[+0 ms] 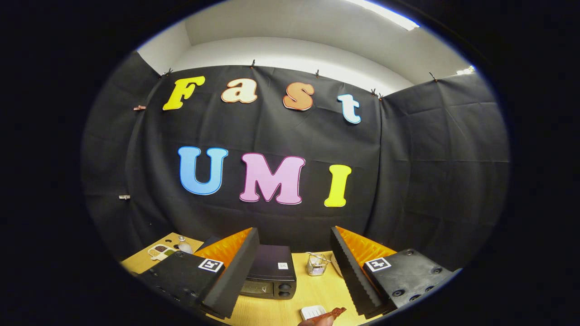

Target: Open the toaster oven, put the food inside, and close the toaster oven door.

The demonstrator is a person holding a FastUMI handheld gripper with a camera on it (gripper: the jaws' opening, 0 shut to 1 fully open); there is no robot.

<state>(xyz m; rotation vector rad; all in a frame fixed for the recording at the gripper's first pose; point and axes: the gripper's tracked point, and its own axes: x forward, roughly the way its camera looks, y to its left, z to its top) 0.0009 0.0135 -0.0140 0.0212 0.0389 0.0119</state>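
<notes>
A black toaster oven (271, 277) sits on the wooden table (312, 290), beyond my left finger and partly hidden by it; its door looks shut. My gripper (294, 271) is open, held high above the table with nothing between the fingers. Near the table's front, between the fingers, a brown piece of food (334, 313) lies beside a small white dish (312, 312), with a person's fingertip (317, 321) touching it from below.
A small wire basket (316, 264) stands to the right of the oven, with a pale flat object behind it. At the far left of the table lie a divided white tray (161, 250) and a small bottle (184, 246). Black cloth walls enclose the booth.
</notes>
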